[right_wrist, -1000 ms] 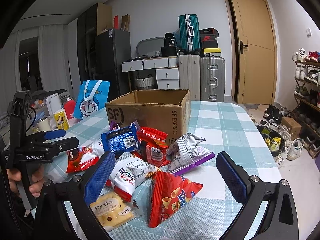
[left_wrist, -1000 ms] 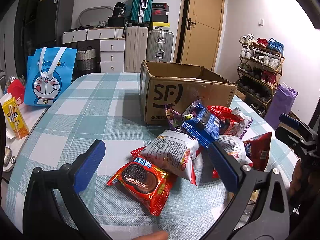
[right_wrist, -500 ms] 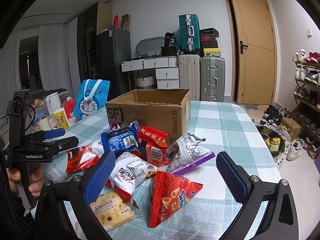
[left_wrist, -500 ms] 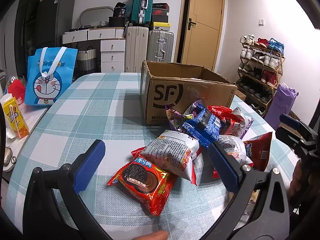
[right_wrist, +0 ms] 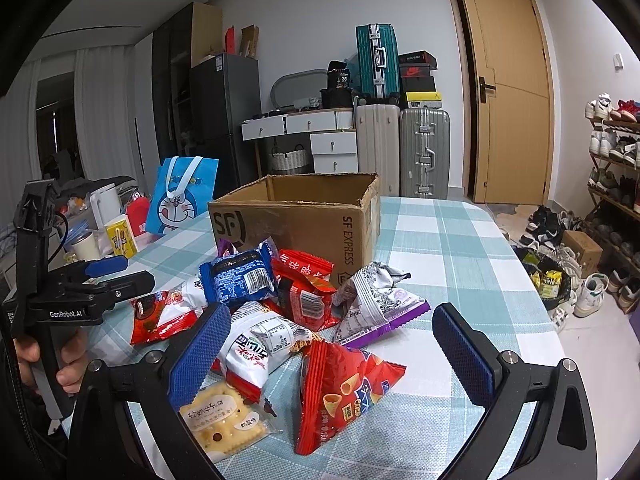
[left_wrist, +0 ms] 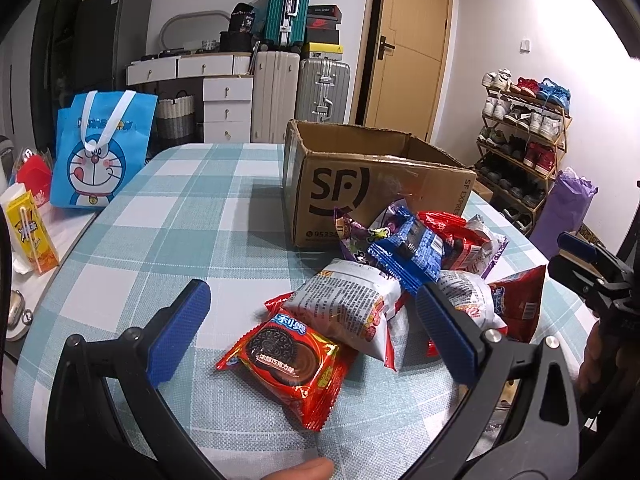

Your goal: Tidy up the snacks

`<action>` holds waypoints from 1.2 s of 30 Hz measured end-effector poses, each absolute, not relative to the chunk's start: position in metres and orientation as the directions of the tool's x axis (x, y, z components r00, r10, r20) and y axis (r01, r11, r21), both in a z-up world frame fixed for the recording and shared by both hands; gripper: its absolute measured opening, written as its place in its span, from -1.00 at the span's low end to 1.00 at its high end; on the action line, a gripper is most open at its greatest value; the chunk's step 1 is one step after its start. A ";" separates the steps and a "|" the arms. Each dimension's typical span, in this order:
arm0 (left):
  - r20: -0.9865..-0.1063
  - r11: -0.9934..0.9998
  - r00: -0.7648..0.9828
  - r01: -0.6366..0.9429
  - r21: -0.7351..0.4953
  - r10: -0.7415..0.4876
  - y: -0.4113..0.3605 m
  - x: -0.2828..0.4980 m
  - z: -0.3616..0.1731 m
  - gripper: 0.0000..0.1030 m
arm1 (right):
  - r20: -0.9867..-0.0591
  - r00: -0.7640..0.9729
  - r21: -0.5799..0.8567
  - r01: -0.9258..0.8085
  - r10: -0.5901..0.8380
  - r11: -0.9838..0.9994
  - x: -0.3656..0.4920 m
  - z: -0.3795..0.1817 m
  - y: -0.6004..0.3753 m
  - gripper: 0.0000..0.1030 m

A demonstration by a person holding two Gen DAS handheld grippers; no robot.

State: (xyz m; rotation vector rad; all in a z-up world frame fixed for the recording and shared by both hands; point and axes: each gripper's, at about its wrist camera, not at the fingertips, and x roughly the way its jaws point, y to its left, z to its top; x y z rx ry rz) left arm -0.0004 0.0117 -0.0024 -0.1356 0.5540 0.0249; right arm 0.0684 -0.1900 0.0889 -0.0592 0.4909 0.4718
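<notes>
Snacks lie in a loose heap on the checked tablecloth [left_wrist: 192, 216], just in front of the cardboard box [left_wrist: 360, 184], on the side nearest to the person. I take the box as the landmark. It stands upright with its flaps open, and from both views I cannot see anything inside; it seems ready to receive the packets, so I judge that the sorting has not yet begun.

Closest to the box are the blue packet [right_wrist: 240, 280], which leans on a purple one, and the red packets [right_wrist: 304, 288] beside it. Further from the box lie a white bag [left_wrist: 344, 308] and, at the near left edge of the heap, the red chocolate cookie packet [left_wrist: 288, 356]. At the near right are the red cone-snack bag [right_wrist: 344, 392] and a clear pack of crackers [right_wrist: 220, 420], and the purple-edged bag [right_wrist: 376, 300] lies near the box's right corner.

The left gripper [left_wrist: 316, 328] hovers low over the cookie packet with its two blue pads wide apart, holding nothing. I think it stands so because this packet is free and flat, easy to take first. The right gripper [right_wrist: 332, 348] is also spread wide and empty, with the cone-snack bag between its pads, probably for the same reason.

Far to the left of the box stand a blue cartoon bag [left_wrist: 96, 152] and a yellow drink carton [left_wrist: 30, 232], which seem outside the task.
</notes>
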 end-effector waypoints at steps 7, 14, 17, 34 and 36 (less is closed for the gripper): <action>-0.551 0.994 0.834 -0.070 -0.084 0.012 0.014 0.003 -0.004 0.99 | -0.499 0.765 0.092 -0.421 0.408 0.902 0.078 0.087 -0.196 0.99; -0.651 0.990 0.759 -0.082 -0.111 -0.010 0.031 0.010 -0.019 0.99 | -0.613 0.707 0.071 -0.395 0.352 0.916 0.089 0.078 -0.194 0.99; -0.676 0.989 0.737 -0.093 -0.114 -0.009 0.034 0.012 -0.026 0.99 | -0.655 0.667 0.094 -0.393 0.354 0.915 0.092 0.071 -0.195 0.99; -0.757 0.992 0.653 -0.081 -0.101 -0.024 0.032 0.029 -0.044 0.82 | -0.772 0.516 0.180 -0.381 0.370 0.907 0.123 0.041 -0.187 0.82; -0.776 0.992 0.630 -0.083 -0.096 -0.023 0.031 0.033 -0.049 0.59 | -0.776 0.512 0.183 -0.377 0.369 0.908 0.125 0.040 -0.187 0.81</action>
